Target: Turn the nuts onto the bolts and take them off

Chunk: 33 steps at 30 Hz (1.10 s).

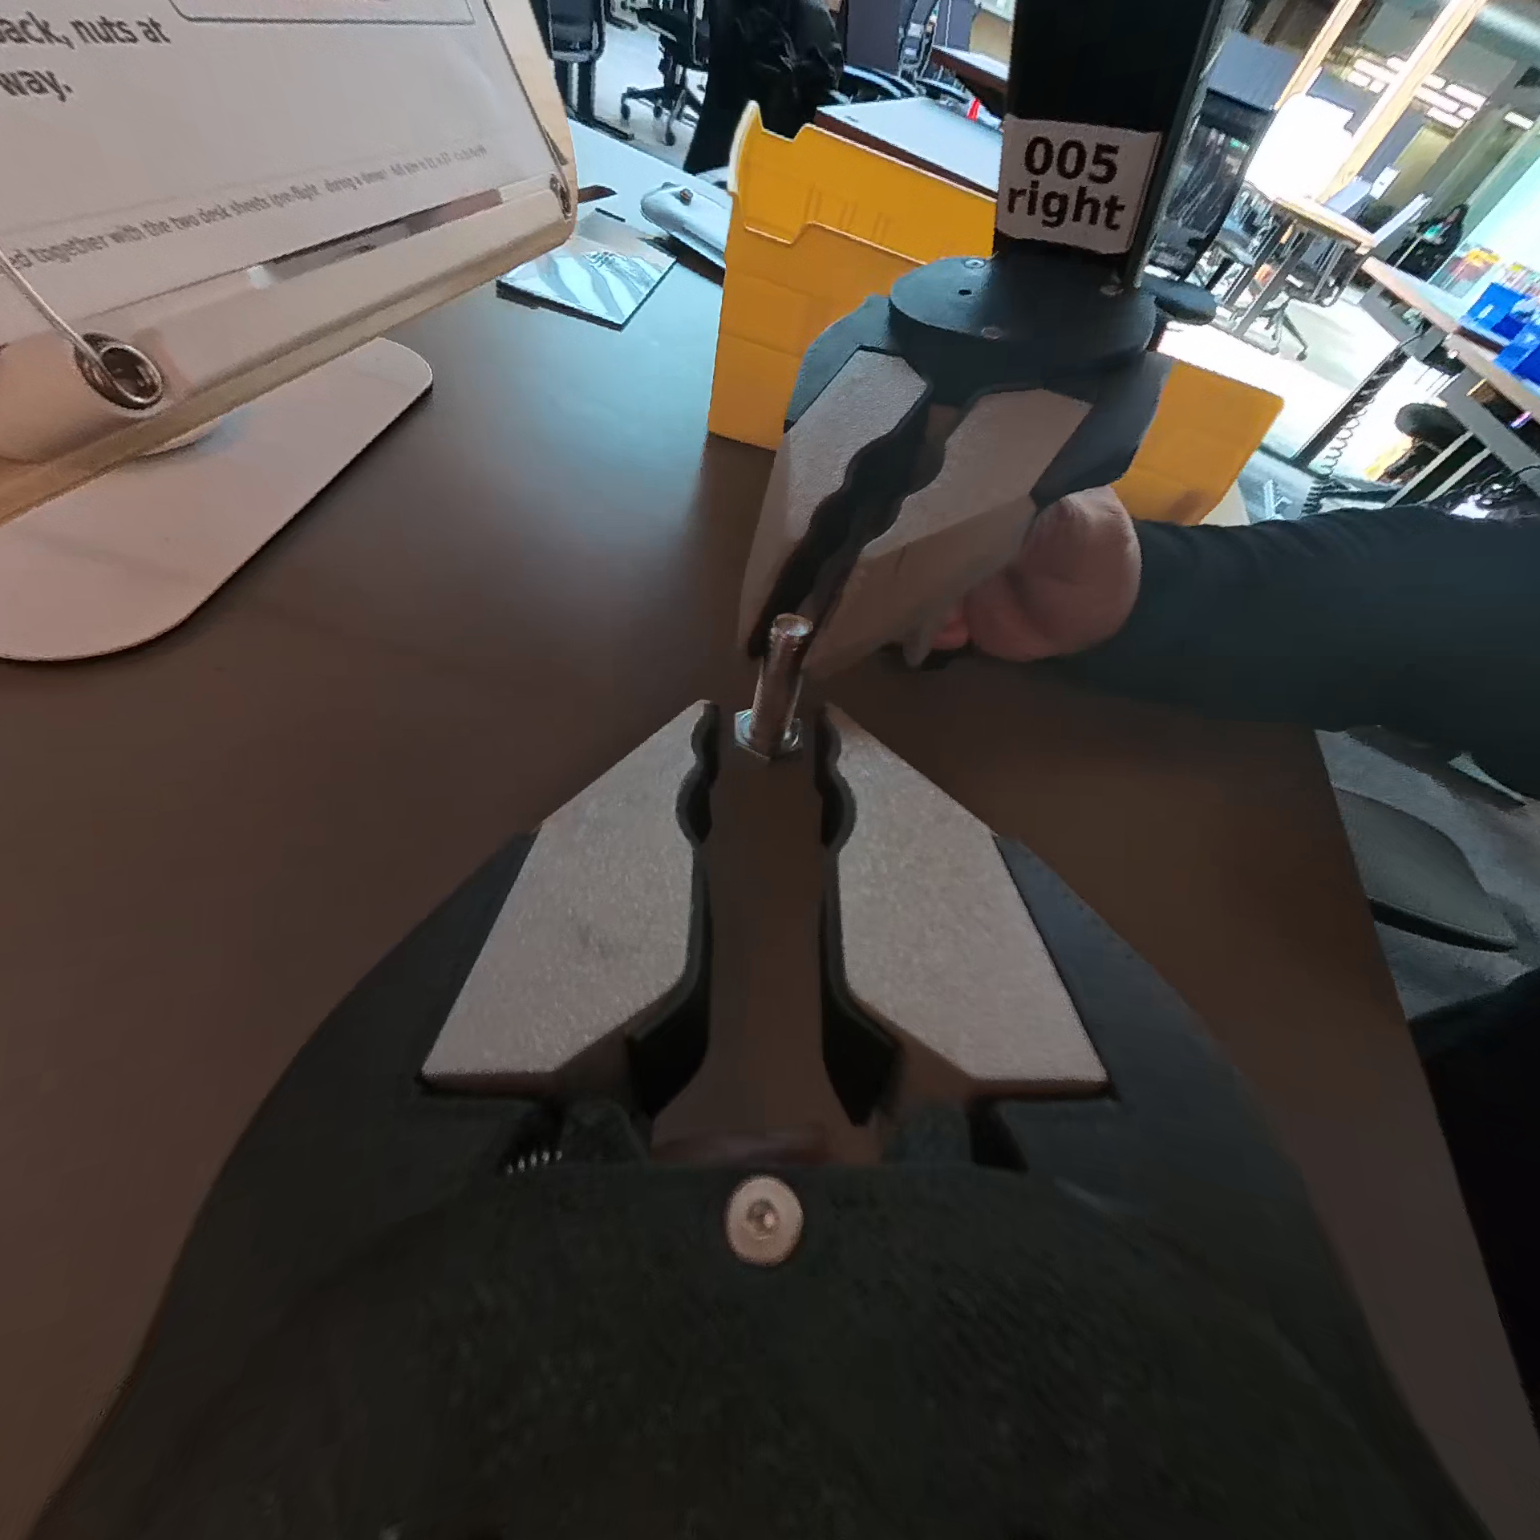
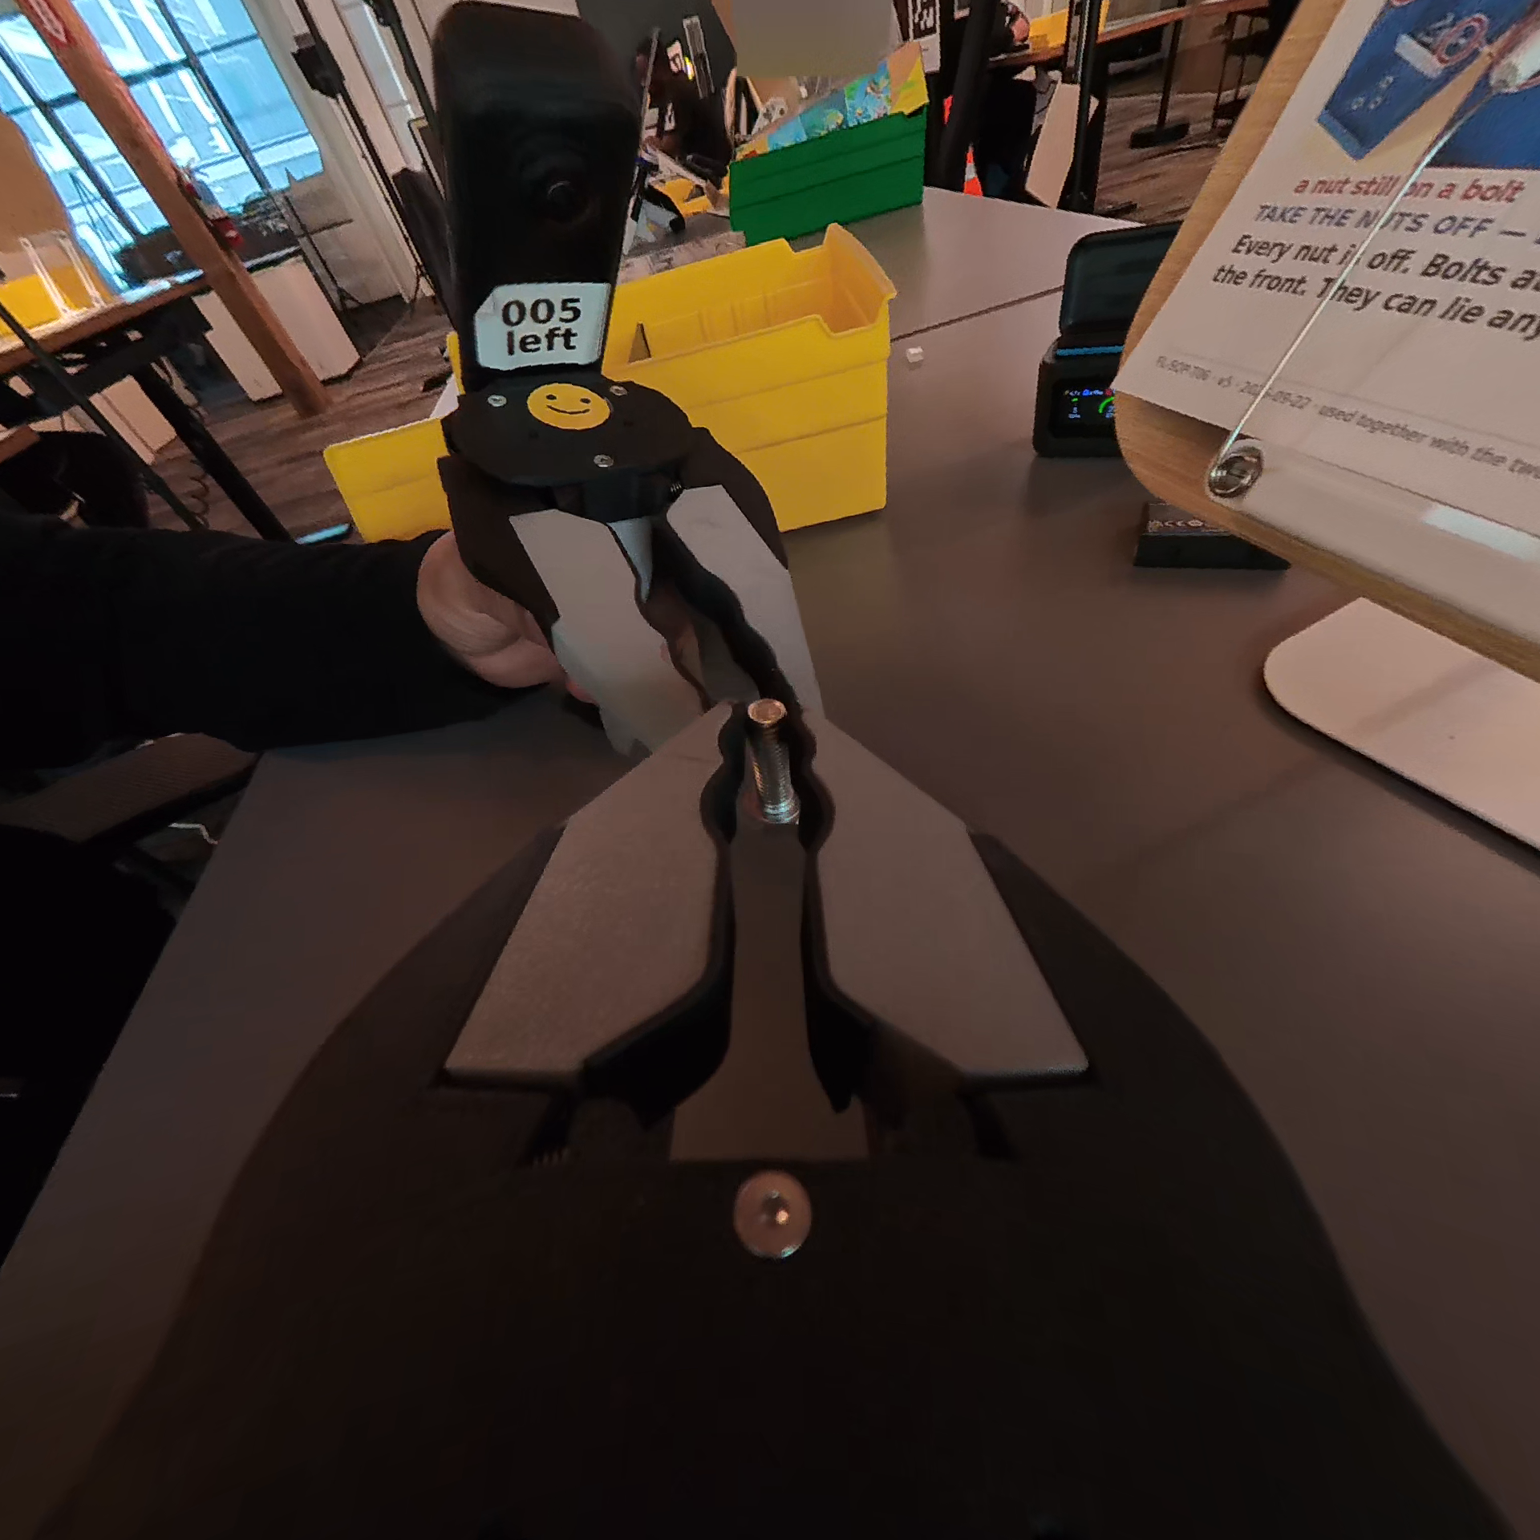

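A silver bolt (image 1: 779, 675) stands upright over the dark table (image 1: 417, 833), with a hex nut (image 1: 767, 739) low on its shaft. My left gripper (image 1: 768, 717) is open, its tips on either side of the nut with a small gap on each side. My right gripper (image 1: 762, 646) comes down from the upper right, its jaws closed to about the width of the shaft. In the right wrist view the bolt (image 2: 768, 767) sits between the pads of the right gripper (image 2: 771, 717), and the left gripper's fingers (image 2: 608, 650) show just behind it.
A yellow bin (image 1: 800, 275) stands just behind the bolt and also shows in the right wrist view (image 2: 750, 367). A sign on a white stand (image 1: 208, 517) is at the left. A black device (image 2: 1083, 392) sits near the sign. The table edge (image 1: 1375, 875) runs along the right. Only a small space, under 4 cm, lies between the two pairs of fingers. The black device (image 2: 1083, 392) is about equally far from each gripper, around 30 centimeters.
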### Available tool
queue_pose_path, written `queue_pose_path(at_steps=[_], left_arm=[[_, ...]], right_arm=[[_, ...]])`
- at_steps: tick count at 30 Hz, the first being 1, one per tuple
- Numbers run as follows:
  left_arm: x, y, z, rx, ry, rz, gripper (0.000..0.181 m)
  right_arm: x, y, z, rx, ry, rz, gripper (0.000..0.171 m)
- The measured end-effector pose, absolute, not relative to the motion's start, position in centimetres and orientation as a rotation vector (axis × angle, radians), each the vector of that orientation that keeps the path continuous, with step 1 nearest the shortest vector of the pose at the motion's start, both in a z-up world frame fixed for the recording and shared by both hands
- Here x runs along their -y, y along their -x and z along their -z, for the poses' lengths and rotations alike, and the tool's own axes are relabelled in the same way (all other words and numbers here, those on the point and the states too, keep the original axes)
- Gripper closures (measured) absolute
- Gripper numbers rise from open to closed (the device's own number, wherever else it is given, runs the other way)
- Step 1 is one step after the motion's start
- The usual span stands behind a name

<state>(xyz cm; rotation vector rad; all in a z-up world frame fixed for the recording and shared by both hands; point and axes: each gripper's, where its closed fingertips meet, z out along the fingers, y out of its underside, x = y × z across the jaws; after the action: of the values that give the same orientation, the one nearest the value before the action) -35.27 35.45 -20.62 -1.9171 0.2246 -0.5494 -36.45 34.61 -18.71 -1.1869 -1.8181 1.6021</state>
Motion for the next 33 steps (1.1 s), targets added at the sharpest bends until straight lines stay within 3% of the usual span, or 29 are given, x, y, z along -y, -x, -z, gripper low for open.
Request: queue_pose_path(at_steps=[5,9,33], left_arm=[[-35.41,35.31,20.62,-0.222,1.918,0.562,0.162],[-35.34,35.07,20.33,-0.227,1.897,0.577,0.172],[-35.30,34.68,20.38,-0.237,1.897,0.589,0.172]], right_arm=[[-34.73,36.44,18.53,1.800,1.205,-1.647,0.165],[-34.54,36.47,18.60,1.808,1.198,-1.636,0.165],[-34.12,36.32,18.14,1.797,1.170,-1.636,0.165]])
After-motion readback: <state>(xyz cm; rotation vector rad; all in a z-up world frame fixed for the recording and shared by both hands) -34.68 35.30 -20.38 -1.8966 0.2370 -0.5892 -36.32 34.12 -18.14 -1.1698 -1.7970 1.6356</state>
